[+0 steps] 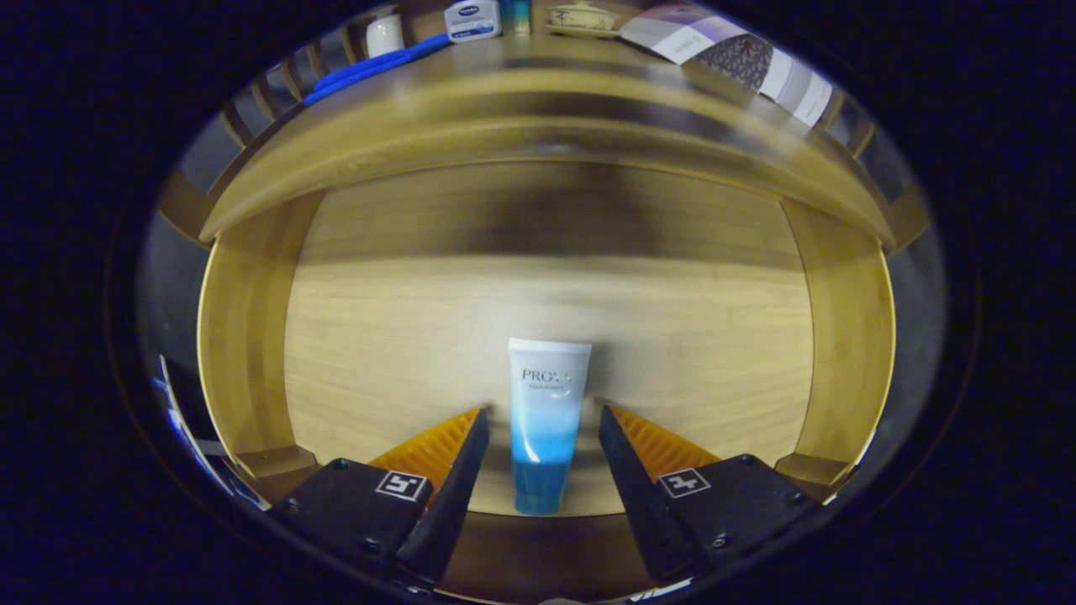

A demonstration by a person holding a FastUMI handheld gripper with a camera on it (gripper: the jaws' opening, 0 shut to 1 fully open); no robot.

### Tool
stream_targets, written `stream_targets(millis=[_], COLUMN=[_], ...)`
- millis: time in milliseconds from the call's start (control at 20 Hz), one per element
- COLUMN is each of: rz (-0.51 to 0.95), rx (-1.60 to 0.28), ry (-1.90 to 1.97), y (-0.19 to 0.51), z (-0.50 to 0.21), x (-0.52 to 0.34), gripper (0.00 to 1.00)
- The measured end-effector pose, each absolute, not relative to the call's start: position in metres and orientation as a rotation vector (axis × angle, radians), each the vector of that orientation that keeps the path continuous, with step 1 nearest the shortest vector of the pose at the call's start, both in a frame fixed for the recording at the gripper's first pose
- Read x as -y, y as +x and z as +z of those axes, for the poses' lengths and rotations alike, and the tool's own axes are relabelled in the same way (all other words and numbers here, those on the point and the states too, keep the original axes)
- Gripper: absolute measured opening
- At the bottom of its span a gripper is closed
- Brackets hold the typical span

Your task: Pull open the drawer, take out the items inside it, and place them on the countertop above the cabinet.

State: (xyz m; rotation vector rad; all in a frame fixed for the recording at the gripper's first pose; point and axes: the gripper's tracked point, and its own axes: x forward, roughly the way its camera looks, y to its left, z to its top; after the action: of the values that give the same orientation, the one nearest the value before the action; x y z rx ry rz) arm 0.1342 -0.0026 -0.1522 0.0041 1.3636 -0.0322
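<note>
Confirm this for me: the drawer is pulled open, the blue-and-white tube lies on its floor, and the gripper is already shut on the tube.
Not quite. In the gripper view the drawer is open and the tube lies on its floor, but the gripper is open: its fingers sit on either side of the tube with gaps, not pressing on it.

The gripper (542, 412) is showing two wedge-shaped fingers, each tapering to a thin pointed tip ahead. The inner faces are looking flat and smooth, while the outer faces are carrying rows of fine ridges. Behind each finger a blocky dark mount (357, 504) is sitting, rounded at the corners and studded with small screws. Each mount is wearing a small square white marker (402, 484) with a black pattern on its top face.
</note>
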Motion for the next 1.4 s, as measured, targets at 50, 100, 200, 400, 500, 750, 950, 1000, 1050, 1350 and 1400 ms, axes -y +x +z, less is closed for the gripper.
stream_targets(millis=[50,100,200,400,500,750,950,1000,1050,1350,1400], rz=[-0.042,-0.037,-0.05,-0.066,-0.068,-0.042,-0.028,-0.025,-0.023,-0.022,-0.027], rx=[-1.379,-1.391,-1.38,-1.375,-1.367,-1.312,-1.257,-1.246,-1.231,-1.157,-1.146], ry=[-0.001,-0.005,-0.017,-0.01,0.0,0.058,0.046,0.044,0.046,0.048,0.046], y=[0.132,0.13,0.133,0.132,0.132,0.138,0.134,0.132,0.132,0.146,0.153], z=[-0.155,-0.16,-0.162,-0.16,-0.156,-0.129,-0.094,-0.085,-0.075,-0.024,-0.017], x=[0.003,0.001,0.002,0.006,0.006,0.008,0.008,0.008,0.007,0.008,0.009], gripper=[0.86,0.85,0.84,0.53,0.49,0.48,0.48,0.48,0.48,0.48,0.48])
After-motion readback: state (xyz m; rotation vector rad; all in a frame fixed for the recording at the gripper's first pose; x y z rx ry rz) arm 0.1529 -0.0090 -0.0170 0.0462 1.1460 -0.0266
